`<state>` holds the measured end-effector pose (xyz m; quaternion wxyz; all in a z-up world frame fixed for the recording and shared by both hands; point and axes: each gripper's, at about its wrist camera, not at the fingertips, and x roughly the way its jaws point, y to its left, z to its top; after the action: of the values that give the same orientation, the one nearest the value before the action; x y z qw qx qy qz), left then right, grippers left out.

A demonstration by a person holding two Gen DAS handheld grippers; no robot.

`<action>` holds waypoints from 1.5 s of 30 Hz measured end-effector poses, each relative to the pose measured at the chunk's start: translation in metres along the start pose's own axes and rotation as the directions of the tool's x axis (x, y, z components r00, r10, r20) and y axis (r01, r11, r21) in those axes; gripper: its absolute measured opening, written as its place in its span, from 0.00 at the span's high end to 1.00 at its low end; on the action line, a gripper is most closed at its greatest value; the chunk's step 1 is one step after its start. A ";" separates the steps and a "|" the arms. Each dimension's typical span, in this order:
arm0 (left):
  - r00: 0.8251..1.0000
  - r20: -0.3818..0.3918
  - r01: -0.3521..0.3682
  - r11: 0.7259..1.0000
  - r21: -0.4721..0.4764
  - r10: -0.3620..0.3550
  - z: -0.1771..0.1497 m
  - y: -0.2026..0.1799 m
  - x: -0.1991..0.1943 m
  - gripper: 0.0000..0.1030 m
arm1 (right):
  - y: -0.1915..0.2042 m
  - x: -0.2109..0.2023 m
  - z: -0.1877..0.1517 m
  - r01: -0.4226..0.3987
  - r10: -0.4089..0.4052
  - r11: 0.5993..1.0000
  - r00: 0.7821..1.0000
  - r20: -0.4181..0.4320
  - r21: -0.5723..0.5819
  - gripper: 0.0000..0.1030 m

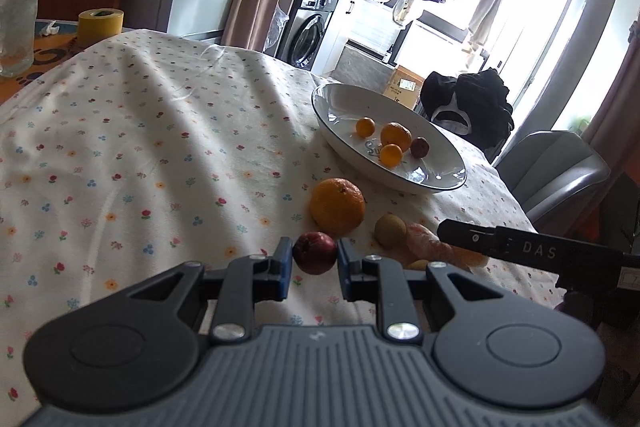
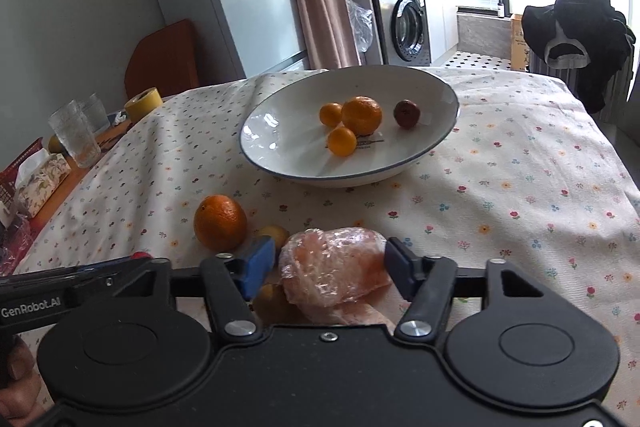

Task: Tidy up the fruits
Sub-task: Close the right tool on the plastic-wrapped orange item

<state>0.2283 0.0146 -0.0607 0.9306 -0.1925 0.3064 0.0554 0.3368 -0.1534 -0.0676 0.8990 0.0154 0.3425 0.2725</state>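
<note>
The left gripper (image 1: pixel 315 255) pinches a small red fruit (image 1: pixel 315 251) low in the frame, the right gripper (image 2: pixel 329 265) sits around a wrapped peeled orange (image 2: pixel 334 269) and seems to touch it, and the bowl (image 2: pixel 280 131) behind holds four fruits.

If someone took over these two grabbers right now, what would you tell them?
Left gripper: jaws shut on a small red fruit.
Right gripper: jaws around the plastic-wrapped peeled orange; whether they grip it is unclear.
Done: four fruits sit in the white bowl.
Left: the large orange, small yellowish fruits and both fruits at the jaws still go in the bowl.
</note>
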 end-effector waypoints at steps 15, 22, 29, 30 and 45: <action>1.000 -0.003 0.006 1.000 0.003 -0.006 -0.002 -0.008 0.000 0.79 | -0.036 -0.034 0.006 0.035 -0.043 0.995 0.995 0.087 0.089 0.81; 1.000 -0.006 0.003 1.000 0.002 -0.003 -0.004 -0.009 0.002 0.79 | -0.053 -0.033 0.002 0.064 -0.074 0.991 0.994 0.085 0.118 0.81; 1.000 -0.001 -0.004 1.000 -0.007 0.004 -0.003 -0.006 0.000 0.79 | -0.050 -0.027 -0.002 0.041 -0.048 0.993 0.997 0.060 0.111 0.98; 1.000 0.000 -0.003 1.000 -0.008 0.003 -0.003 -0.006 0.000 0.79 | -0.049 -0.028 -0.003 0.036 -0.044 0.993 0.997 0.064 0.114 1.00; 1.000 0.010 -0.007 0.999 -0.036 0.008 -0.003 0.010 -0.008 0.79 | -0.037 -0.022 -0.003 0.093 -0.095 0.994 0.995 0.032 0.065 0.62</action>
<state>0.2181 0.0229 -0.0614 0.9283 -0.2080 0.3011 0.0654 0.3393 -0.1961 -0.0641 0.9158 0.0326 0.3355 0.2183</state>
